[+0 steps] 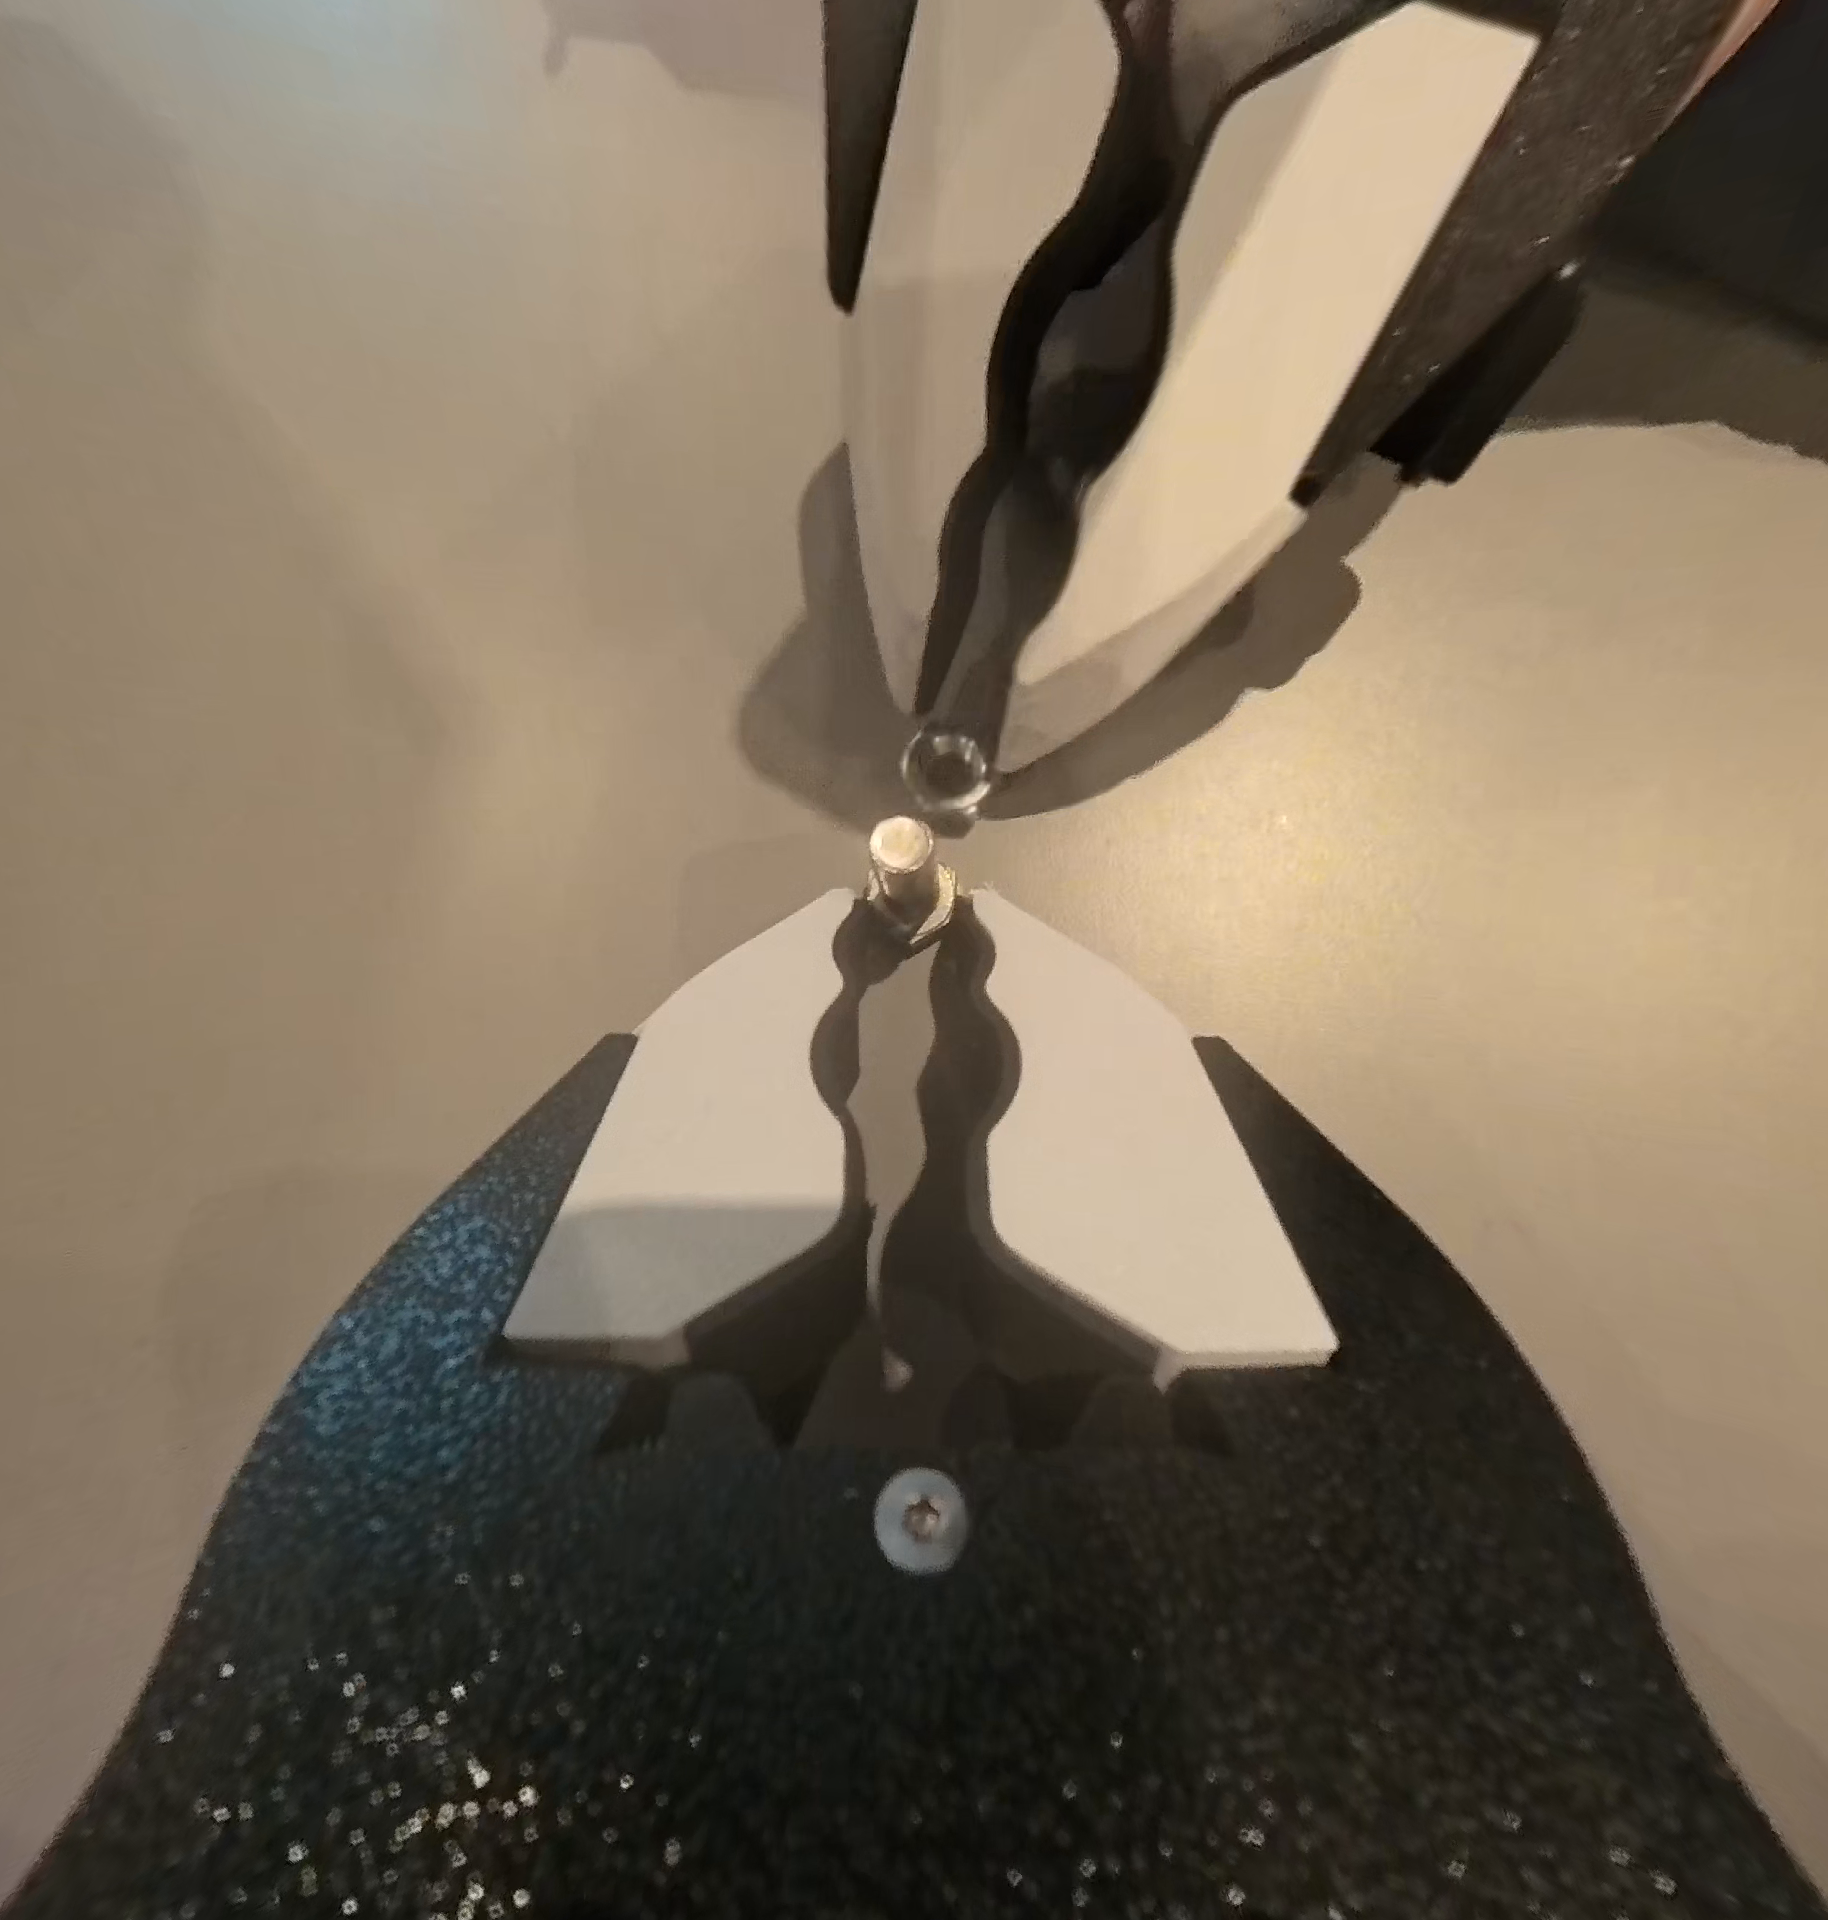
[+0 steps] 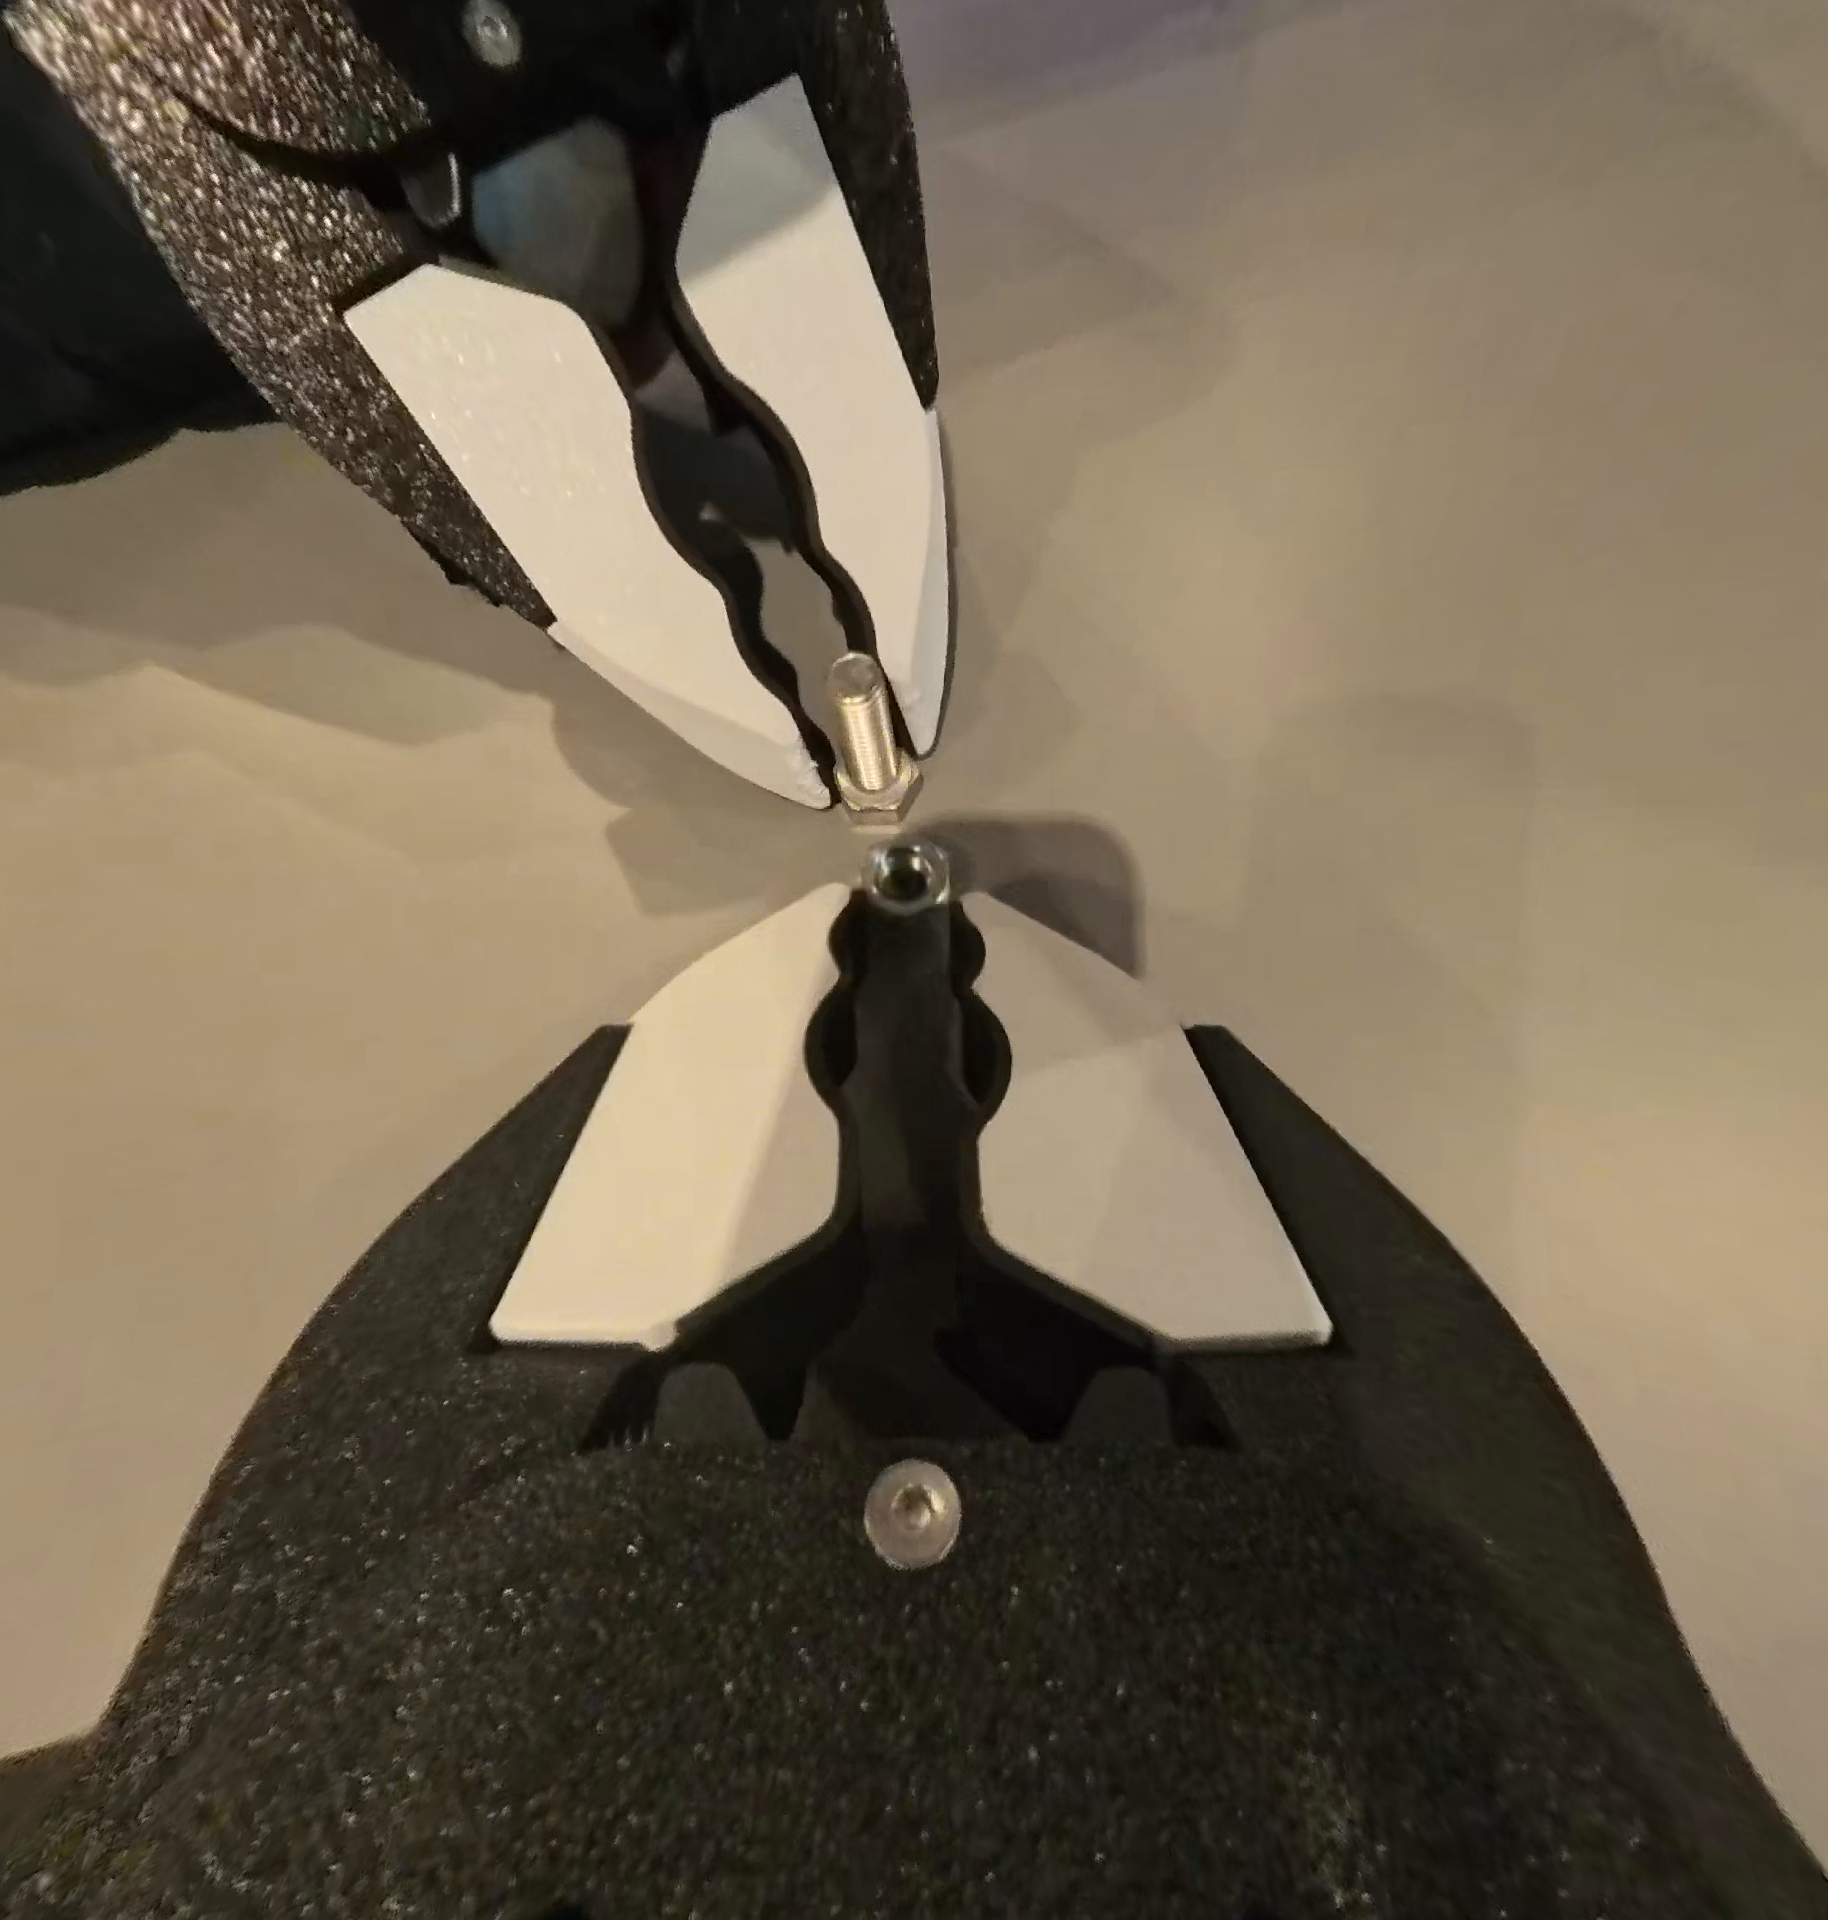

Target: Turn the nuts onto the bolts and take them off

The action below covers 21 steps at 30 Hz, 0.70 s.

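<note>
Silver threaded steel bolt [image 1: 902, 871] pinched by its head in the left gripper [image 1: 912, 906] faces a small silver hex nut [image 2: 902, 879] clamped in the right gripper [image 2: 905, 896], just apart.

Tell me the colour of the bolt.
Shiny silver metal. The bolt, held in the left tool, shows best in the right wrist view.

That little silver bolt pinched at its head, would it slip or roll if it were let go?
Likely yes. The bolt looks like smooth, rigid metal, held only by its hex head in the left gripper. Its round shank would probably roll on the table.
</note>
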Each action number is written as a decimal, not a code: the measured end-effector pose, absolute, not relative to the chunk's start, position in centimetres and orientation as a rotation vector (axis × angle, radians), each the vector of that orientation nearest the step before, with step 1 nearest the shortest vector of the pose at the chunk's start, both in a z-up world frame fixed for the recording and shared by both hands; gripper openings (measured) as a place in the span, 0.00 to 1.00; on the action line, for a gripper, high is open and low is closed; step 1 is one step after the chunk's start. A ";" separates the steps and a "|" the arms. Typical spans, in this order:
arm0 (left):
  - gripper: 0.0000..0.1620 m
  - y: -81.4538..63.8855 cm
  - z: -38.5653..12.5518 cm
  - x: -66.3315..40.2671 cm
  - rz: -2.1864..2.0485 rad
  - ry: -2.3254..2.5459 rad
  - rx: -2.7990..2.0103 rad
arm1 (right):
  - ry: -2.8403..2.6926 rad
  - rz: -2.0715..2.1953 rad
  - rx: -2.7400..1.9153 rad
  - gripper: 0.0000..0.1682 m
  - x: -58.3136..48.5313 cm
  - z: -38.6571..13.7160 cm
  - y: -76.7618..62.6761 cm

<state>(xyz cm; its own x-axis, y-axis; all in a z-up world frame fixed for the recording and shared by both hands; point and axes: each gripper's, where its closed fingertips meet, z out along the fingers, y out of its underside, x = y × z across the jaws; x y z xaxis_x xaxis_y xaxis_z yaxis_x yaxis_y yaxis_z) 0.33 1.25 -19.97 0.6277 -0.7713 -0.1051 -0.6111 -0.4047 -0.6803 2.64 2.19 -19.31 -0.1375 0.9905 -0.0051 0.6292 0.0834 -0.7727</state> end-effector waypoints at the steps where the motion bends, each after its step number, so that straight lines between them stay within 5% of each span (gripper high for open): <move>1: 0.09 1.2 -20.0 0.3 -0.295 1.076 -2.147 | -1.825 0.856 -1.609 0.11 2.8 -19.5 2.3; 7: 0.09 1.3 -20.0 0.3 -0.294 1.077 -2.146 | -1.819 0.865 -1.613 0.16 2.7 -19.5 2.3; 21: 0.09 1.3 -20.0 0.3 -0.291 1.075 -2.147 | -1.862 0.813 -1.633 0.11 1.9 -19.9 1.6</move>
